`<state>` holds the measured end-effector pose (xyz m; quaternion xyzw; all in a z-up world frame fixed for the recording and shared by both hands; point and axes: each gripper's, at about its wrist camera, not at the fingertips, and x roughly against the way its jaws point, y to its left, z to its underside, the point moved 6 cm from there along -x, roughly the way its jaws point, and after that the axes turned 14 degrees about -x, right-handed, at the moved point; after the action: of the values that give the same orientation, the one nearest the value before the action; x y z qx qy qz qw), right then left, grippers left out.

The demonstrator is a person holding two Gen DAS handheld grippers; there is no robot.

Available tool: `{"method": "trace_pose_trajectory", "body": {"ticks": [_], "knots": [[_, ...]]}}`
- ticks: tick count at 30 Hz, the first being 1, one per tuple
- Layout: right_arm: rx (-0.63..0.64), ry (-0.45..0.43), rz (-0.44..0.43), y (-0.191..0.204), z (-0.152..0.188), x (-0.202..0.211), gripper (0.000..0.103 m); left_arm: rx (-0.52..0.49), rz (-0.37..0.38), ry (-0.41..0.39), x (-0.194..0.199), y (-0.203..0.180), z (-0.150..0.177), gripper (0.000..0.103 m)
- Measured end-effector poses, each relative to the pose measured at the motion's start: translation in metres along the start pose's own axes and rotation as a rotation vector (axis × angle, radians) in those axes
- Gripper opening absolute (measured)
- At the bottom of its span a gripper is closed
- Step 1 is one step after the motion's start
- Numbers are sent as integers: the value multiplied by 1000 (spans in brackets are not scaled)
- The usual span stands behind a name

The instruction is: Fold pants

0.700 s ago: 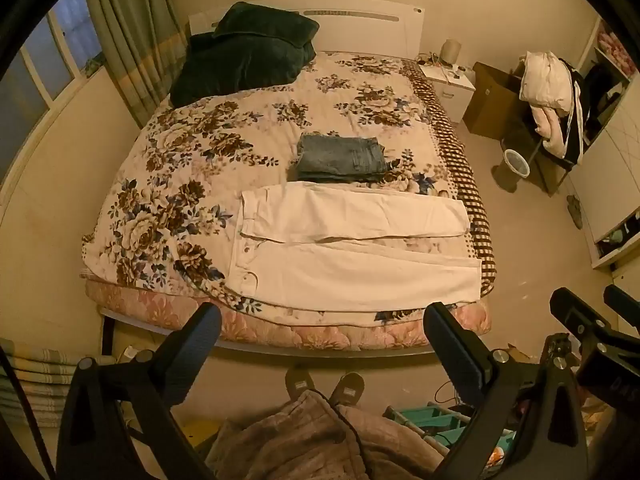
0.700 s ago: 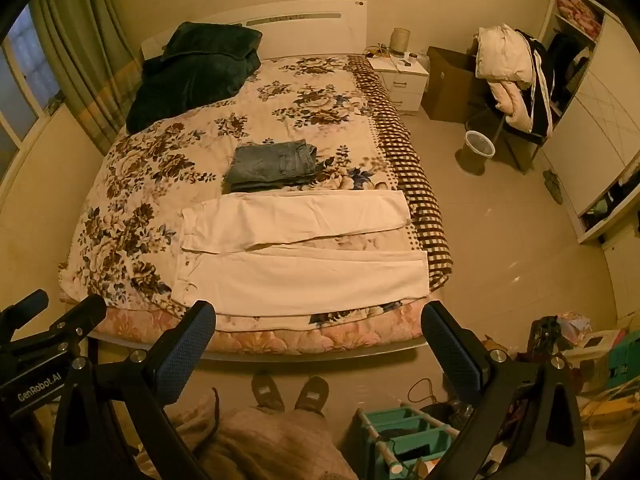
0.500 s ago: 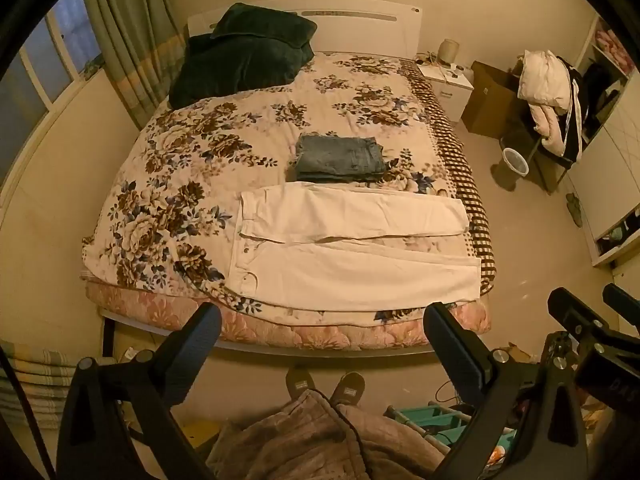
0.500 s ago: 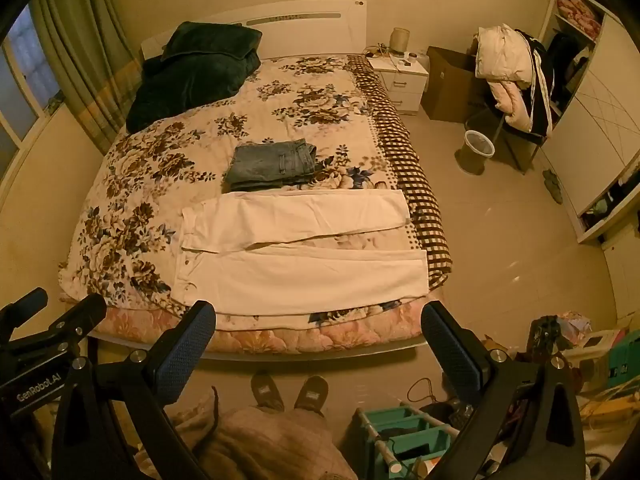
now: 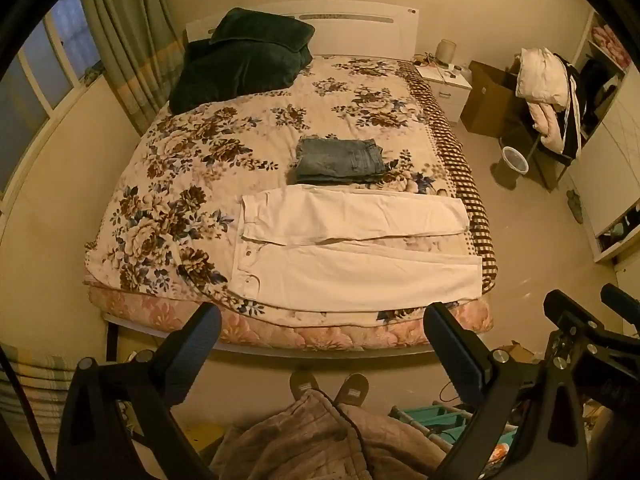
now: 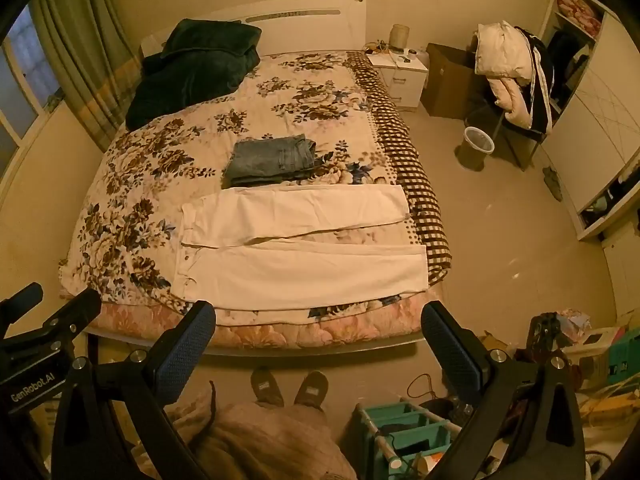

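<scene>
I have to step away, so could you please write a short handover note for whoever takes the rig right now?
Left gripper: open, empty, held above the floor short of the bed.
Right gripper: open, empty, likewise short of the bed.
White pants: spread flat along the near edge of the bed, waistband to the left, legs to the right, slightly apart.
Folded jeans: lie just behind them.
Done: the jeans look finished.
Left: the white pants are not folded at all; probably start by laying one leg over the other.
</scene>
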<state>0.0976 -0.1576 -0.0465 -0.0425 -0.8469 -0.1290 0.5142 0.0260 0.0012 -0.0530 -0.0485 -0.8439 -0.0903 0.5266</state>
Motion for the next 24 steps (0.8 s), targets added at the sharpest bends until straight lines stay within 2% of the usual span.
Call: {"method": "trace_pose_trajectory", "body": {"ticks": [24], "knots": [[-10, -11, 2, 4, -3, 9, 103, 0, -5, -11, 15, 6, -19, 103]]}}
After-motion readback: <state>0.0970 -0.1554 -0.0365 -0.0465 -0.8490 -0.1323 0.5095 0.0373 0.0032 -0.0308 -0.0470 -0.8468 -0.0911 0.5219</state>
